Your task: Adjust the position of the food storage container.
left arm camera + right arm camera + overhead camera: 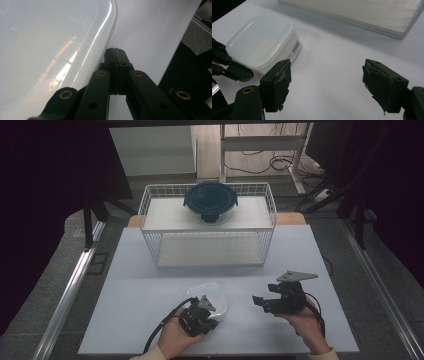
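White plastic container (209, 296), lidded, rounded-square, lies on the white table (140, 290) directly at the tips of the left gripper (206, 312). In the left gripper view the jaws stand pressed flat together with no gap and nothing between them; the container's lid edge (100, 45) runs just beside the closed tips, on their left, so close that contact cannot be ruled out, but the tips sit outside the rim and grip no part of it. In the right gripper view the same container (262, 41) shows a barcode label on its side wall and lies ahead and to the left of that gripper's left finger (277, 83), near it but apart; the left gripper's black linkage (229, 68) lies against the container's near corner there. Right gripper (261, 303): jaws wide apart, bare table between the pads, nothing held; pad facings look worn and ragged at the edges. It is held level in the person's right hand (305, 325), pointing toward the container, well apart from it. The left hand (175, 340) holds its gripper from below and behind the container. Beyond both sets of fingers, across the table, stands a white wire basket (207, 227) with a flat shelf; a dark round lidded bowl (210, 200) sits on top of it, well apart from both grippers.
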